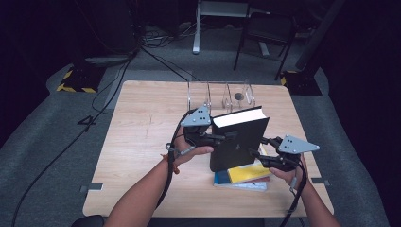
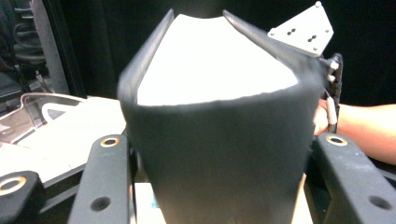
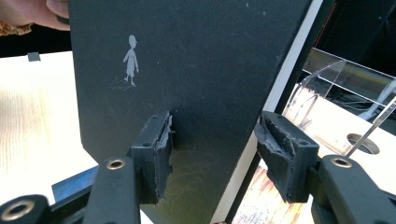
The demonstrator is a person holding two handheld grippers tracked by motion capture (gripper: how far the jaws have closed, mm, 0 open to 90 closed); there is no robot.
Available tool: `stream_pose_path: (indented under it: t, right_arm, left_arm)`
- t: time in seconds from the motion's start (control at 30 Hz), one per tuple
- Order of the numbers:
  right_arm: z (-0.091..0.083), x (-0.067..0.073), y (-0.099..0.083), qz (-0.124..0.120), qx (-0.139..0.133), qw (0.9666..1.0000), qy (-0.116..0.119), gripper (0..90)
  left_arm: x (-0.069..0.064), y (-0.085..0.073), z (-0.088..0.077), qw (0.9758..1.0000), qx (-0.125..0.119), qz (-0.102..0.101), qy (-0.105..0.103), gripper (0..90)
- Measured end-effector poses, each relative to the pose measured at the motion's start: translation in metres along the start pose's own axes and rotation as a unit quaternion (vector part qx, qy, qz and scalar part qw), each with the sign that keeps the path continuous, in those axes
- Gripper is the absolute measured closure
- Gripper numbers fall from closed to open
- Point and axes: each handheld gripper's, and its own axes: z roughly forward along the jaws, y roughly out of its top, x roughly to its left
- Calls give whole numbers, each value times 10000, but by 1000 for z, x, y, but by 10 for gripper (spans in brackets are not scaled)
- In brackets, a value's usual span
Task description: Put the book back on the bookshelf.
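Black book [image 1: 239, 139] upright | book stack [image 1: 243, 176] beneath | clear rack [image 1: 222, 96] behind, seemingly empty

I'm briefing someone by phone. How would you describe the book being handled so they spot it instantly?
On the wooden table, in front of the clear acrylic rack, a small stack of books lies flat. Standing upright above it, between two hand-held grippers, is the black book. Unlike the colourful flat ones, it is all black with white page edges and a tiny pale walking figure on its cover.
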Motion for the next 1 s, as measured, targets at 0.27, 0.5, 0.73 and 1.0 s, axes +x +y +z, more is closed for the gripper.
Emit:
stream_pose_path:
  t: [0.27, 0.5, 0.73, 1.0]
  right_arm:
    - [0, -1, 0, 0, -8, 10000, 5, 461]
    - [1, -1, 0, 39, -13, 10000, -11, 459]
    - [-1, -3, -1, 28, 5, 10000, 38, 413]
    - [-15, -25, -20, 393, 255, 9986, -257, 337]
  left_arm:
    - [3, 9, 7, 10000, 49, -56, 15, 460]
    - [4, 9, 7, 9999, 62, -84, 15, 470]
    - [1, 9, 8, 9999, -84, -125, 62, 500]
    - [-6, 9, 5, 9988, -171, -153, 434, 518]
